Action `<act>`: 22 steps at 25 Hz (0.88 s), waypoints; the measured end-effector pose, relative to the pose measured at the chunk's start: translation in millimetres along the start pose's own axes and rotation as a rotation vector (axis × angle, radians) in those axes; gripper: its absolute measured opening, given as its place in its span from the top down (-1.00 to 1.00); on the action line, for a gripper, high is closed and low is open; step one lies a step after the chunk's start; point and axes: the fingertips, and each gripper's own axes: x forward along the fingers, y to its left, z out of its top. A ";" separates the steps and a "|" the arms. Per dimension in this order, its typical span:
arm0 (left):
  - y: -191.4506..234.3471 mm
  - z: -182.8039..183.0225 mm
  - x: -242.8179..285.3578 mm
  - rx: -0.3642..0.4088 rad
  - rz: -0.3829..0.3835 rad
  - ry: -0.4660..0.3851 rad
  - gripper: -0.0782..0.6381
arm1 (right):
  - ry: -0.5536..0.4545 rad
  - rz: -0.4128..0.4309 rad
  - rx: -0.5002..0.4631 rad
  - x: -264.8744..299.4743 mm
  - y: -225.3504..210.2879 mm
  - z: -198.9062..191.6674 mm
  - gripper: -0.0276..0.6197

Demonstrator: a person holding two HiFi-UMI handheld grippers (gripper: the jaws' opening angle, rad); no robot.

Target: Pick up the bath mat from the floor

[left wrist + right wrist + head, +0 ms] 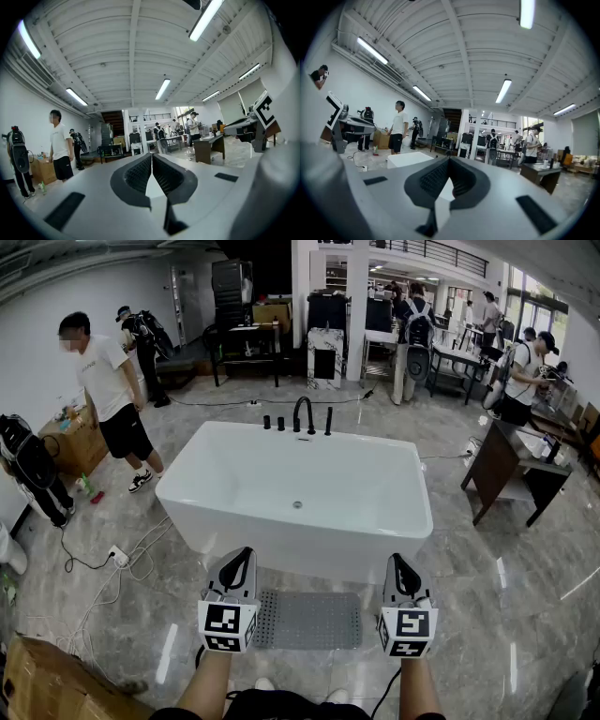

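Currently left tongs [246,553], right tongs [395,560] closed, empty; bath mat [309,620] flat on floor [525,601].

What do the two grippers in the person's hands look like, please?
The left gripper and the right gripper look alike: a white, rounded body that narrows toward two dark fingers with a ribbed inner surface. At the rear of each sits a white cube printed with black square markers. The forearms show no sleeves.

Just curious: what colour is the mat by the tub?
Grey, dotted rectangular bath mat; head view.
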 end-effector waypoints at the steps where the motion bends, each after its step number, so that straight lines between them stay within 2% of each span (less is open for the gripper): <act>1: -0.2 -1.2 -0.2 0.000 -0.001 0.002 0.74 | 0.001 -0.001 -0.001 -0.1 0.1 -1.1 0.85; 15: 5.7 -10.4 -0.3 -0.007 0.010 0.012 0.74 | -0.012 0.014 0.008 5.0 2.5 -4.9 0.85; 22: 33.2 -18.0 -1.0 -0.018 0.003 0.016 0.74 | -0.023 0.011 0.006 12.0 27.4 4.9 0.85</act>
